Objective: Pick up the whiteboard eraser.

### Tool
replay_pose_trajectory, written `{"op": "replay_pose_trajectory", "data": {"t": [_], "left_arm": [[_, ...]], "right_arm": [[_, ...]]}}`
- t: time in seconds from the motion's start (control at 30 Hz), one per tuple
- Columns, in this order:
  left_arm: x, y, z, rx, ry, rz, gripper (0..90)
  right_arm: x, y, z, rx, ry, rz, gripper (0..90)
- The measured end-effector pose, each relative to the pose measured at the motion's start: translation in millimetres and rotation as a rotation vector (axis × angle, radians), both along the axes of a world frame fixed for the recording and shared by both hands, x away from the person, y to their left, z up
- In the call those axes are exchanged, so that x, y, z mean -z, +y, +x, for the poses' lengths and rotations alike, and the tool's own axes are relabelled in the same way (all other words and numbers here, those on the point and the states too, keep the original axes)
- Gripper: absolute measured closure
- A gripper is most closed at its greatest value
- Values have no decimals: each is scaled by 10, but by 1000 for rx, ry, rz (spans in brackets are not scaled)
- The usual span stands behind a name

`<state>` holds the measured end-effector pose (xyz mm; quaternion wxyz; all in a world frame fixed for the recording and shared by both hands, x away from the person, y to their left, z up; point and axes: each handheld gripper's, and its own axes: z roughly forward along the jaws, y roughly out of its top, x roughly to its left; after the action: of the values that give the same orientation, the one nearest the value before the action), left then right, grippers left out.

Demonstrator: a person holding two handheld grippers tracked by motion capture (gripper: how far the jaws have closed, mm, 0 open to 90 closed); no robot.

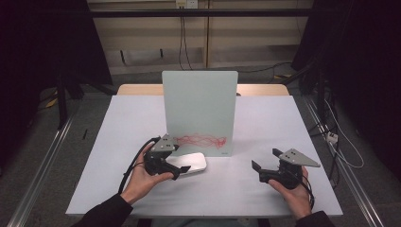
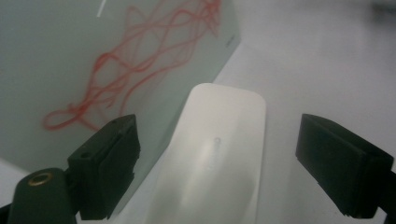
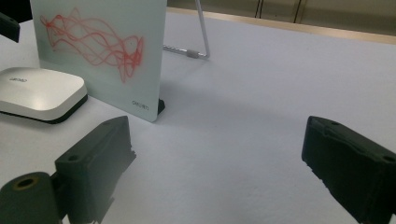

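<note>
Reaching level over the bench, your left claw straddles the white eraser, jaws apart, not gripping; its logo is unreadable.

White eraser's near end cut off below (its grey lettering too blurred to read)

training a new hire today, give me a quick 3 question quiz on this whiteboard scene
1. True or false: the eraser lies flat on the table in front of the whiteboard.
2. What colour are the scribbles on the whiteboard?
A. blue
B. red
C. green
3. Which gripper has the eraser between its jaws, the left gripper or the right gripper?

Key:
1. True.
2. B. The scribbles run low on the board.
3. The left gripper; its jaws stand on either side of the eraser, not yet pressing it. The right gripper is open over bare table.
</note>
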<state>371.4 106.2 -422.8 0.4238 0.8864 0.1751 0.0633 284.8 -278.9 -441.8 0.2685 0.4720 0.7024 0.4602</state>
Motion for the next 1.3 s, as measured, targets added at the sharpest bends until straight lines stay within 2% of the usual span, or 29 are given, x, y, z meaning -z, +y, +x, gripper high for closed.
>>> {"op": "replay_pose_trajectory", "data": {"t": [0.03,0.1,0.23,0.33,0.37,0.4,0.6,0.7,0.77,0.93,1.1,1.17,1.3], "left_arm": [[9,-27,8,16,-13,37,174],[35,-70,24,43,-13,82,173],[95,-123,62,64,5,104,216],[110,-148,83,57,13,108,216],[105,-155,75,44,1,139,217],[123,-156,86,62,25,136,217],[167,-200,106,77,15,163,233],[189,-228,137,76,24,176,253],[212,-233,163,93,43,181,262],[229,-247,167,88,48,196,265],[229,-252,171,106,45,217,274],[233,-244,173,102,55,200,279],[218,-223,180,116,55,202,295]], "right_arm": [[0,-4,-1,1,1,2,82],[1,-3,1,0,3,4,80],[0,2,-1,-5,2,5,80],[0,2,-2,-6,2,7,81],[0,3,-3,-3,1,1,80],[0,3,-3,-3,1,1,80],[3,-4,-1,5,4,-5,77],[2,2,-2,1,5,-3,77],[2,2,-3,-2,4,-3,77],[3,1,-3,-2,3,-3,77],[7,18,1,-12,5,-8,74],[8,17,0,-12,4,-7,74],[8,14,2,-10,4,-6,72]]}}
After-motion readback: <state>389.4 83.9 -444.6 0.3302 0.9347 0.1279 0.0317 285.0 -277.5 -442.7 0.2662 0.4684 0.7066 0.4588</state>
